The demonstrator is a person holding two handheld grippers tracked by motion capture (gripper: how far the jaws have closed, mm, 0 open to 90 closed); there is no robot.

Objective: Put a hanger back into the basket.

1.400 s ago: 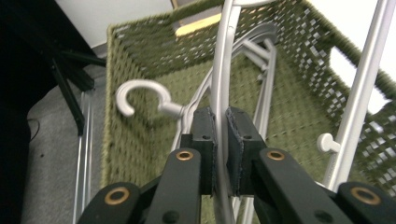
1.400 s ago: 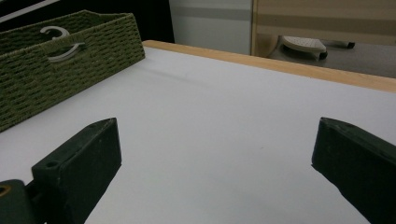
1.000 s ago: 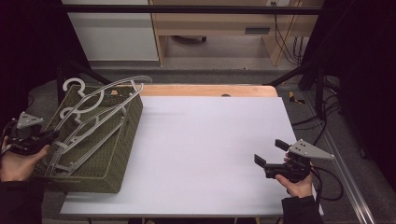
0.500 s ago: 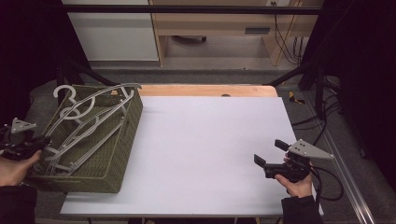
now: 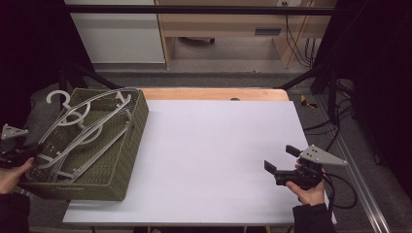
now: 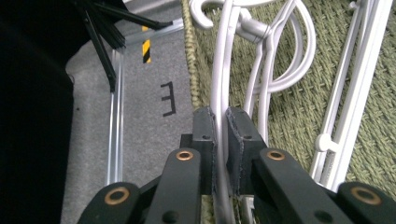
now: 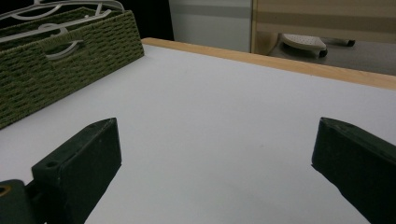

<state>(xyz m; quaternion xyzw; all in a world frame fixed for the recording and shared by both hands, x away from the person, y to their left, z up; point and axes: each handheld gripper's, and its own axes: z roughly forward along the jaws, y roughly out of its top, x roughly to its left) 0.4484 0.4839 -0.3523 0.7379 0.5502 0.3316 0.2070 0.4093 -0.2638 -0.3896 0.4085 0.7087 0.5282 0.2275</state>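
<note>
At the far left of the high view the left gripper (image 5: 14,154) sits at the outer edge of the green woven basket (image 5: 124,160), its jaws clamped on the thin bar of a white hanger (image 6: 223,84); the left gripper view shows that bar pinched tight between the pads. Compared with a second ago, the hand has drawn toward the left edge and slightly down, and the bundle of white hangers (image 5: 80,131) has slid with it, lying lower in the basket. The white desk (image 5: 214,145) is bare in the middle. At the right, the right gripper (image 5: 278,164) has stayed put above the desk, jaws wide apart, holding nothing
</note>
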